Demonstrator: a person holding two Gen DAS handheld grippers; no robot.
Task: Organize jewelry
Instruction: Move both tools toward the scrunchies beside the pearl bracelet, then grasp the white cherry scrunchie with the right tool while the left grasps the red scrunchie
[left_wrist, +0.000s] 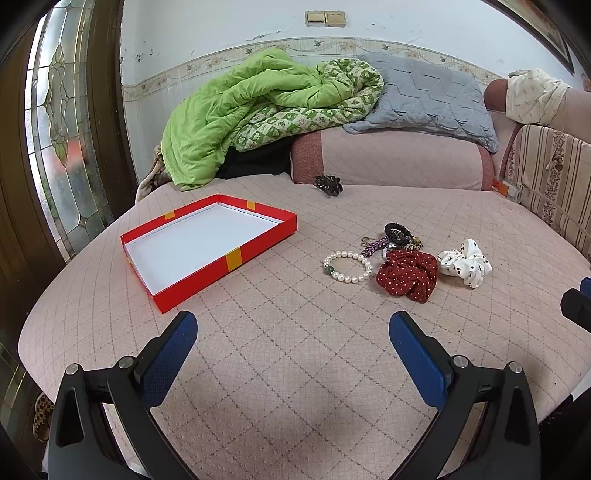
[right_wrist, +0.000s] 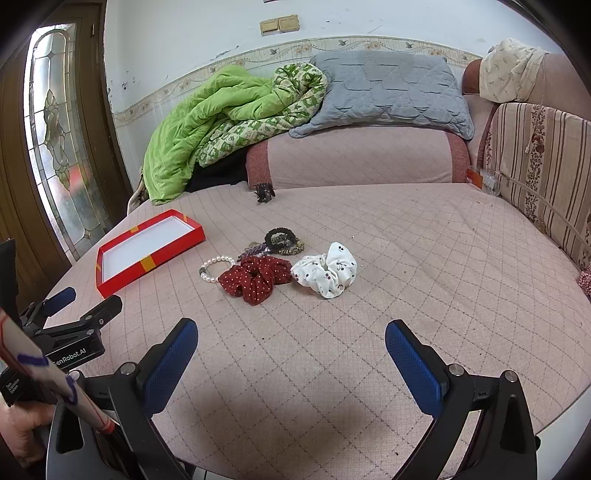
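A shallow red box (left_wrist: 229, 258) with a white inside lies empty on the pink bed cover, also in the right wrist view (right_wrist: 147, 260). To its right lie a pearl bracelet (left_wrist: 347, 266) (right_wrist: 216, 268), a red dotted scrunchie (left_wrist: 408, 275) (right_wrist: 255, 278), a white scrunchie (left_wrist: 465, 266) (right_wrist: 327, 275), dark hair ties (left_wrist: 399, 234) (right_wrist: 282, 240) and a purple braided piece (left_wrist: 375, 246) (right_wrist: 253, 253). My left gripper (left_wrist: 293, 325) is open and empty, short of the box and bracelet. My right gripper (right_wrist: 291, 334) is open and empty, short of the scrunchies.
A dark hair claw (left_wrist: 328, 184) (right_wrist: 264, 192) lies by the pink bolster (left_wrist: 391, 158). A green quilt (left_wrist: 258, 110) and a grey pillow (left_wrist: 424, 96) are piled behind. A striped headboard cushion (left_wrist: 550, 177) stands at the right, a glass door (left_wrist: 59, 129) at the left.
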